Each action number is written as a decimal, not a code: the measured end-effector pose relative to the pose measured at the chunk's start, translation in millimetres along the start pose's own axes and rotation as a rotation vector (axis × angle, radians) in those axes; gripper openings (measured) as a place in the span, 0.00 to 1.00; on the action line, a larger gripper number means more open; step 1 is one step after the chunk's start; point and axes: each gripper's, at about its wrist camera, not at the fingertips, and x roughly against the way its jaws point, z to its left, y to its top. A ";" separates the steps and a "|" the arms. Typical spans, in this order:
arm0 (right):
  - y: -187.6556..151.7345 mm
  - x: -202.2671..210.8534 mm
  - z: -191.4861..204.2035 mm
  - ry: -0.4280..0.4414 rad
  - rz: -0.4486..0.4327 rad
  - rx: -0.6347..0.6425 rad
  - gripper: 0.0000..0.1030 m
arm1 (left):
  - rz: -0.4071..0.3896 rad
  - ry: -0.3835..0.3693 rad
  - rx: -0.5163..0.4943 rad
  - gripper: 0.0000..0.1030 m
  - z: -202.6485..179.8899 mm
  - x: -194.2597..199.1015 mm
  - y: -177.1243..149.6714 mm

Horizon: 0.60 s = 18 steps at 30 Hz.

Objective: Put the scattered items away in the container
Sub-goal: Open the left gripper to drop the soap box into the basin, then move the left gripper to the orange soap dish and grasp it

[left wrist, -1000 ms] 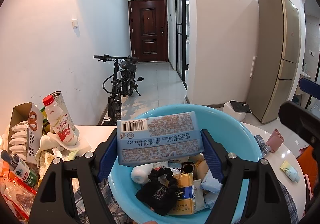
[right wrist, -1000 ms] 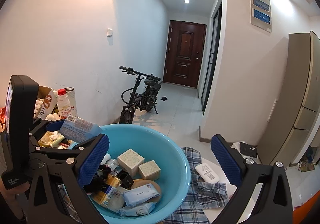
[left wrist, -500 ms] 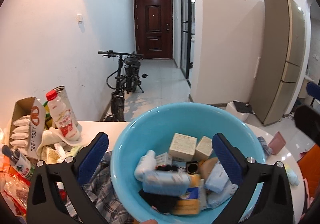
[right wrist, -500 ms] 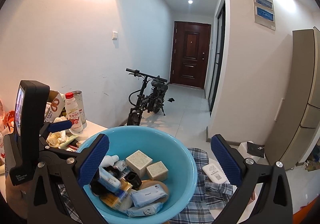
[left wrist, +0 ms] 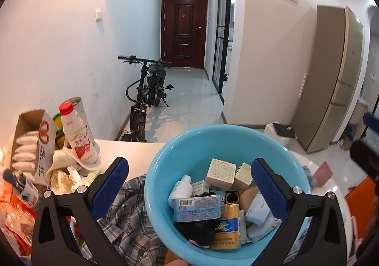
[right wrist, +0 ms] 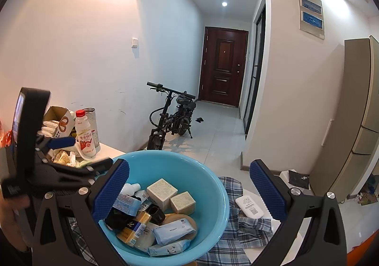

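- We hold the left gripper [left wrist: 189, 183] over the blue basin [left wrist: 163, 166]; its jaws have just been opening and now stand wide apart with nothing between the pads.
- The pale blue barcoded pack [left wrist: 196, 208] lies loose inside the basin, on top of a yellow carton [left wrist: 225, 230], with white boxes [left wrist: 220, 173], a small white bottle [left wrist: 181, 189] and wipe packets [left wrist: 257, 209] around it.
- Our right gripper [right wrist: 189, 191] hangs at the basin's near side, fingers spread wide and gripping nothing.
- The basin sits on a white table [left wrist: 132, 149], on a crumpled plaid cloth [left wrist: 125, 218] that spreads out to both sides of it.
- On the cloth to the right of the basin, near the table's right edge, lies a flat white packet [right wrist: 248, 206].
- Along the table's left edge, against the wall, we see clutter: an open cardboard box [left wrist: 35, 142] of white sachets, a red-capped milk bottle [left wrist: 79, 138] upright, a metal tin [left wrist: 80, 112] behind it, and crumpled tissues [left wrist: 68, 171].
- A pink cup [left wrist: 323, 173] stands toward the table's far right edge.
- Beyond the table, a tiled hallway runs to a dark red door [left wrist: 183, 30]; a black bicycle [left wrist: 146, 97] leans by the left wall.
- A tall beige fridge [left wrist: 331, 76] stands on the right, and a glass door [left wrist: 222, 38] opens off the hall.
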 end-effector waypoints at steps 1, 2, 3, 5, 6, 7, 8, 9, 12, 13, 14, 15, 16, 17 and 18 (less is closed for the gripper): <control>0.3 0.7 0.1 0.002 0.000 0.002 1.00 | 0.001 -0.006 0.003 1.00 1.8 2.1 0.5; 0.5 1.6 -0.6 0.008 -0.001 0.001 1.00 | 0.002 -0.007 0.000 1.00 2.4 3.9 0.5; 0.8 2.4 -2.0 0.020 -0.001 -0.004 1.00 | 0.003 -0.001 -0.008 1.00 1.5 6.1 0.0; 1.3 5.0 -6.6 0.046 -0.009 -0.024 1.00 | -0.004 0.020 -0.037 1.00 -2.5 11.9 -1.7; 1.7 6.1 -8.8 0.049 -0.012 -0.033 1.00 | -0.010 0.030 -0.050 1.00 -5.1 14.9 -2.9; 2.2 7.1 -11.1 0.044 -0.015 -0.039 1.00 | -0.014 0.039 -0.064 1.00 -8.1 17.9 -5.1; 2.6 8.1 -12.9 0.039 -0.018 -0.044 1.00 | -0.011 0.045 -0.074 1.00 -10.5 20.4 -7.8; 2.7 9.0 -14.4 0.038 -0.020 -0.047 1.00 | -0.003 0.046 -0.084 1.00 -12.6 22.3 -11.4; 3.0 11.1 -18.4 0.043 -0.024 -0.056 1.00 | 0.029 0.031 -0.132 1.00 -17.6 27.6 -29.1; 2.9 11.4 -19.5 0.045 -0.026 -0.058 1.00 | 0.039 0.015 -0.149 1.00 -19.8 29.7 -38.0; 3.0 12.0 -20.6 0.048 -0.028 -0.061 1.00 | 0.051 -0.013 -0.168 1.00 -22.1 31.3 -47.0; 2.9 12.7 -21.2 0.051 -0.029 -0.062 1.00 | 0.069 -0.049 -0.189 1.00 -24.2 31.6 -55.8; 2.8 13.4 -21.5 0.052 -0.031 -0.063 1.00 | 0.094 -0.078 -0.207 1.00 -26.3 31.0 -64.9; 2.9 14.1 -21.9 0.052 -0.034 -0.063 1.00 | 0.113 -0.097 -0.222 1.00 -28.2 30.6 -74.5; 2.9 14.9 -22.7 0.052 -0.036 -0.064 1.00 | 0.127 -0.113 -0.238 1.00 -29.7 30.3 -84.2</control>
